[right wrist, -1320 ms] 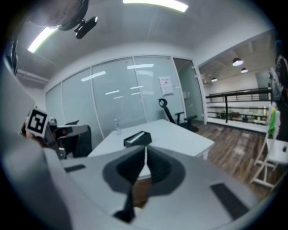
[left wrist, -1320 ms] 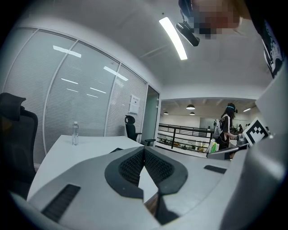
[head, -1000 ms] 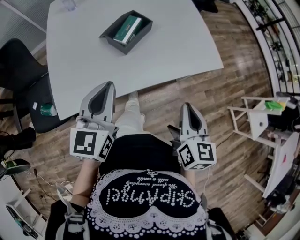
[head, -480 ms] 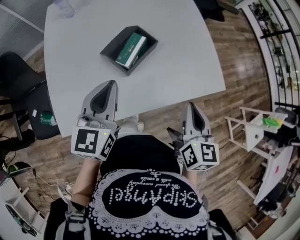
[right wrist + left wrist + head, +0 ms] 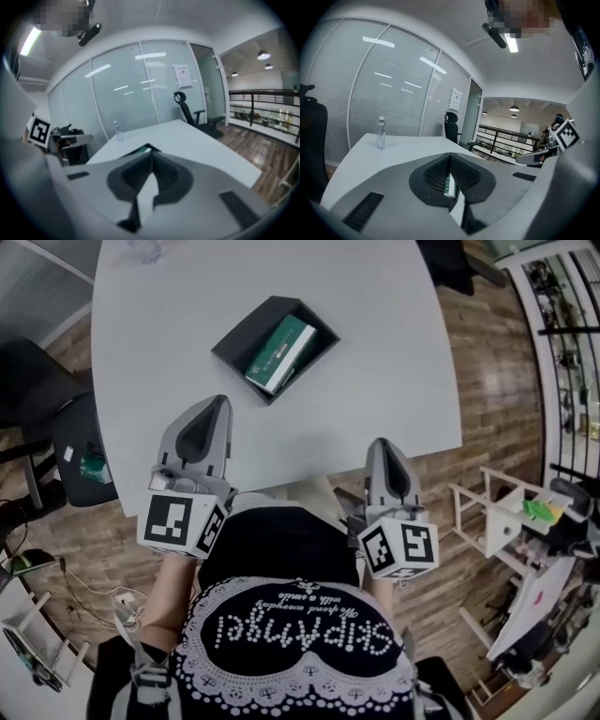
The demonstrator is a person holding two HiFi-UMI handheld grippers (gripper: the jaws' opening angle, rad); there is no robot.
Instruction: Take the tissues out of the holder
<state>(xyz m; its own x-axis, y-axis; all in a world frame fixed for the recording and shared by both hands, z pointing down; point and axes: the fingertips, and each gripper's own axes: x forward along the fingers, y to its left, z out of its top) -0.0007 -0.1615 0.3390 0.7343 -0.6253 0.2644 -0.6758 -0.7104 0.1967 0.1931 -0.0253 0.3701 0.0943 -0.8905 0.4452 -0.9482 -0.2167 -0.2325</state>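
The dark tissue holder (image 5: 242,337) lies on the grey table (image 5: 375,343), past both grippers. A green tissue pack (image 5: 279,352) rests inside it. My left gripper (image 5: 220,402) is shut and empty, with its tip over the table's near edge, short of the holder. My right gripper (image 5: 382,442) is also shut and empty, at the table's front edge to the holder's right. In the left gripper view the jaws (image 5: 450,157) meet, and a sliver of the pack (image 5: 451,186) shows through the gap below. The holder's corner (image 5: 145,149) peeks above the right gripper (image 5: 152,159).
A water bottle (image 5: 381,133) stands at the table's far side. Black office chairs sit to the left (image 5: 47,399) and beyond the table (image 5: 451,125). White shelving (image 5: 525,512) stands on the wood floor at the right. Cables (image 5: 103,596) lie at lower left.
The person has stepped toward the table. The holder now sits lower and nearer in the head view, and both gripper tips have reached the table's near edge. Both stay shut.
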